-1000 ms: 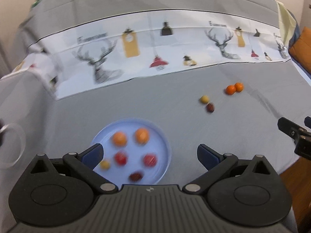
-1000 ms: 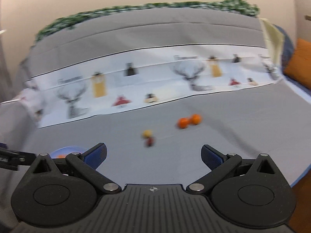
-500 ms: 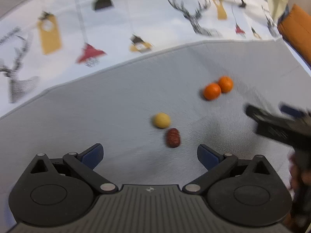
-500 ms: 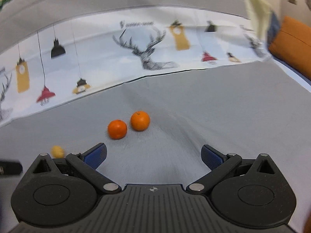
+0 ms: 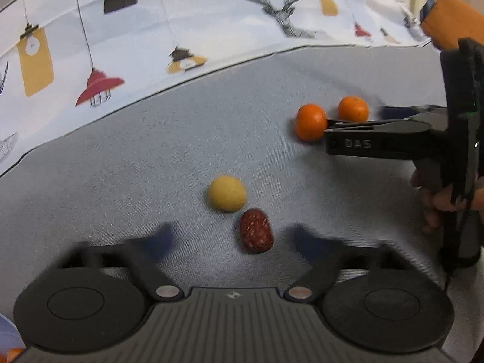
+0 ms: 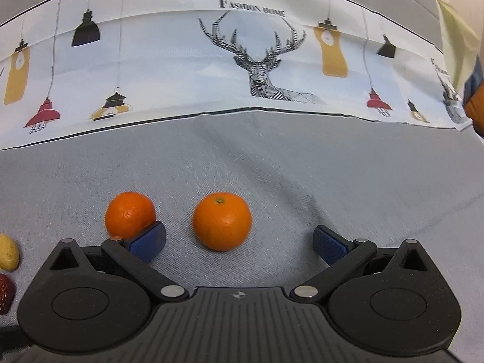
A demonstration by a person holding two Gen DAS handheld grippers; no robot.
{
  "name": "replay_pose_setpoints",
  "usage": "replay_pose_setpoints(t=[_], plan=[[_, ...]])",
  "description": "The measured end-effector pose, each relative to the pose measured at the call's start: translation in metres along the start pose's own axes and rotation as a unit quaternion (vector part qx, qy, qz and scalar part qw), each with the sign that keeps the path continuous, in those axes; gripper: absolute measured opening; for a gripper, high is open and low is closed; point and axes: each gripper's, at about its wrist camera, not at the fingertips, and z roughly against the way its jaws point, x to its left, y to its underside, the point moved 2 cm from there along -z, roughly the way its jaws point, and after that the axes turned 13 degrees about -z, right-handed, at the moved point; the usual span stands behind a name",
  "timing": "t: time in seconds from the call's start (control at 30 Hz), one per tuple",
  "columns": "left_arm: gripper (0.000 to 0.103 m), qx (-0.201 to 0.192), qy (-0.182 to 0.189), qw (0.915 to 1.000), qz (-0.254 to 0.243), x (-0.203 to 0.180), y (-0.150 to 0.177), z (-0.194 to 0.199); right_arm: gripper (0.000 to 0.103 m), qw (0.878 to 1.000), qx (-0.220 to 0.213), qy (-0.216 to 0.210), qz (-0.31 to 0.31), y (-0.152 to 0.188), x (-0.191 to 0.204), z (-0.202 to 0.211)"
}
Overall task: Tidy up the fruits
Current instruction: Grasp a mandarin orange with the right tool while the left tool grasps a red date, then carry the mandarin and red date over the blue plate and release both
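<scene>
A dark red date (image 5: pixel 256 235) lies on the grey cloth between the blurred fingers of my open left gripper (image 5: pixel 239 237). A yellow fruit (image 5: pixel 227 193) touches it just beyond. Two oranges lie to the right: the left orange (image 6: pixel 130 214) and the right orange (image 6: pixel 222 220). My open right gripper (image 6: pixel 239 243) has the right orange between its fingers, and its left pad (image 6: pixel 146 240) sits against the left orange. In the left wrist view the right gripper (image 5: pixel 357 122) comes in from the right beside both oranges (image 5: pixel 311 122) (image 5: pixel 353 109).
A white printed cloth band (image 6: pixel 242 60) with deer and lamps runs across the back. An orange cushion (image 5: pixel 453 18) sits far right. The blue plate's edge (image 5: pixel 6 329) shows at the lower left corner. The yellow fruit (image 6: pixel 7 252) and date (image 6: pixel 4 293) show at the right wrist view's left edge.
Both grippers have moved forward and down to the loose fruit. The left gripper's fingers have narrowed around the date; the right gripper now straddles the right orange.
</scene>
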Motion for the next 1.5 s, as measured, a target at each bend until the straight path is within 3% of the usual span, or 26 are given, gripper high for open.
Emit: replay_pose_setpoints(t=[0.03, 0.07, 0.1, 0.27, 0.33, 0.47, 0.63, 0.8, 1.03, 1.27, 1.5], plan=[[0.023, -0.004, 0.008, 0.9999, -0.009, -0.002, -0.002, 0.004, 0.068, 1.0, -0.01, -0.013, 0.004, 0.0, 0.001, 0.004], [0.023, 0.0, 0.015, 0.9997, -0.017, -0.003, -0.003, 0.006, 0.04, 1.0, -0.018, -0.011, 0.009, 0.001, 0.002, 0.008], [0.023, 0.003, 0.019, 0.9997, -0.015, -0.003, -0.003, 0.009, 0.038, 1.0, -0.018, -0.004, 0.011, 0.001, 0.003, 0.012], [0.023, 0.001, 0.018, 0.9998, 0.0, 0.007, 0.004, 0.046, 0.038, 0.992, -0.009, 0.087, -0.087, 0.007, -0.025, 0.048], [0.023, -0.007, 0.015, 0.9998, 0.011, 0.014, 0.011, 0.074, 0.038, 0.989, -0.023, 0.084, -0.121, 0.015, -0.037, 0.082], [0.023, -0.021, 0.001, 0.9994, 0.028, 0.029, 0.031, 0.139, 0.038, 0.99, -0.059, 0.069, -0.111, 0.026, -0.029, 0.159], [0.023, -0.034, -0.033, 0.9978, 0.046, 0.049, 0.064, 0.23, 0.038, 0.992, -0.092, 0.004, -0.084, 0.028, 0.012, 0.253], [0.023, -0.048, -0.093, 0.9935, 0.046, 0.066, 0.097, 0.308, 0.038, 0.991, -0.101, -0.081, -0.037, 0.035, 0.063, 0.338], [0.023, -0.029, -0.093, 0.9903, 0.099, 0.074, 0.163, 0.384, 0.038, 0.981, -0.082, -0.174, -0.013, 0.071, 0.117, 0.439], [0.023, -0.03, -0.089, 0.9879, 0.123, 0.063, 0.223, 0.431, 0.038, 0.973, -0.081, -0.214, 0.043, 0.112, 0.161, 0.504], [0.023, -0.057, -0.113, 0.9809, 0.148, 0.065, 0.252, 0.466, 0.038, 0.964, -0.081, -0.235, 0.098, 0.134, 0.196, 0.535]])
